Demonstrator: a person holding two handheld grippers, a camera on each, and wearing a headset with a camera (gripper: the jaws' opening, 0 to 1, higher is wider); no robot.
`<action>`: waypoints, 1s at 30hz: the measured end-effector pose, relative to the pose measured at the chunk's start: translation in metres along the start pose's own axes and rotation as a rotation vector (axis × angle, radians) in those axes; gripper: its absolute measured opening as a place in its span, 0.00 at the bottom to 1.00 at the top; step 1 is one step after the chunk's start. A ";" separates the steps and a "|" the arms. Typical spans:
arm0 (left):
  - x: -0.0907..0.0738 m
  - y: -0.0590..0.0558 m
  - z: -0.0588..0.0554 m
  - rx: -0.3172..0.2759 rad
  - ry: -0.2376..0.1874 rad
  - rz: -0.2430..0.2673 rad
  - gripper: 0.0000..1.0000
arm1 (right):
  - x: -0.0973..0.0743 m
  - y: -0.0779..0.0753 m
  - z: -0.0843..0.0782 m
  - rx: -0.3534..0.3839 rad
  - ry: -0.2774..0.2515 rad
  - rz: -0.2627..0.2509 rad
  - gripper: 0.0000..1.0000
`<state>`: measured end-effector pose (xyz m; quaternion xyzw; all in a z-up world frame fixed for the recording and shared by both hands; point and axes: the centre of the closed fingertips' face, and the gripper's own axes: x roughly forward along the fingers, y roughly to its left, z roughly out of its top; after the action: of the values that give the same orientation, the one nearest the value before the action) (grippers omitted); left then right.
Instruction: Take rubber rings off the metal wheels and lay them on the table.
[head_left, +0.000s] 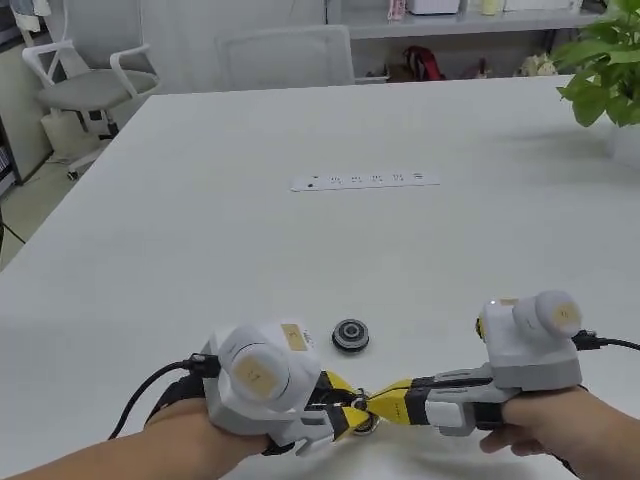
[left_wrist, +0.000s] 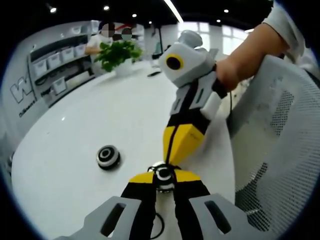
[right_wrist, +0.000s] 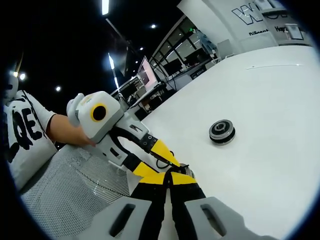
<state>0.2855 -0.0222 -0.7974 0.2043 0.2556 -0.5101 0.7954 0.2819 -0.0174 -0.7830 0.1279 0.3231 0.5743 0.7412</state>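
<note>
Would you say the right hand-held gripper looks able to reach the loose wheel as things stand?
Likely yes, once freed: the right hand-held gripper is shut on the held wheel now, but bare table lies between it and the loose wheel.

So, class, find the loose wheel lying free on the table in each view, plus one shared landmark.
Head view: loose wheel lower centre, beyond the jaw tips.
Left gripper view: the wheel left of centre, left of the jaws.
Right gripper view: the wheel right of centre, above the jaws.
Shared landmark: second wheel where the yellow jaw tips meet.
</note>
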 end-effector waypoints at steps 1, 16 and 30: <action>0.000 0.000 0.000 0.000 0.000 0.000 0.12 | 0.000 0.001 0.000 0.008 -0.002 0.005 0.00; 0.000 -0.001 0.001 0.006 -0.010 -0.007 0.13 | -0.008 -0.009 -0.003 0.068 -0.025 -0.022 0.00; -0.003 -0.003 0.002 -0.028 -0.012 -0.037 0.23 | -0.008 -0.012 -0.007 0.065 -0.005 -0.035 0.00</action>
<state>0.2824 -0.0224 -0.7943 0.1854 0.2614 -0.5225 0.7901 0.2857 -0.0302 -0.7921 0.1477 0.3420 0.5501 0.7474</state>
